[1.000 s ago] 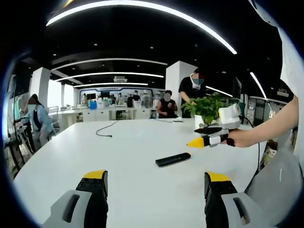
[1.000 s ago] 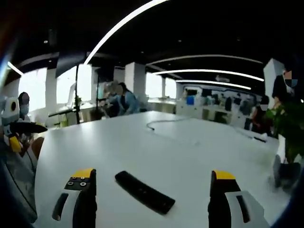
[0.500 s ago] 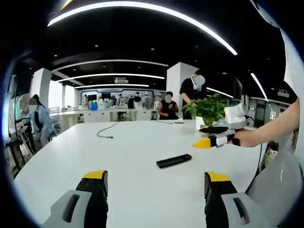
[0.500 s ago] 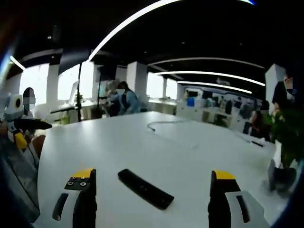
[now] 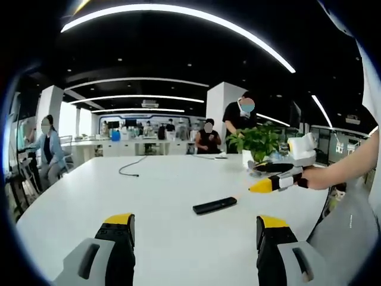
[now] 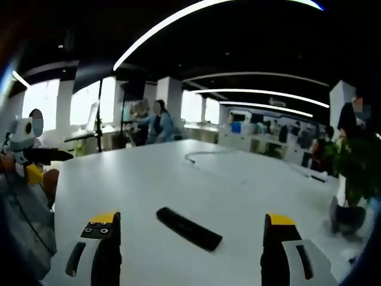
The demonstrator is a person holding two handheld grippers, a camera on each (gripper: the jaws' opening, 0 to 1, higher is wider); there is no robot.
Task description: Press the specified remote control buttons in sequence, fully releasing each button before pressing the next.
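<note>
- Left gripper view: the left hand-held gripper (image 5: 193,238) hangs above the white worktop (image 5: 161,190), jaws wide apart and holding nothing.
- The remote (image 5: 215,205) lies flat on the worktop, beyond those jaws (well clear of them).
- Past the remote, on its right, the right hand-held gripper (image 5: 262,186) reaches in; a potted plant (image 5: 257,140) and a cable (image 5: 132,167) sit farther back.
- Right gripper view: the remote (image 6: 189,228) lies between and beyond this gripper's spread jaws, untouched.
</note>
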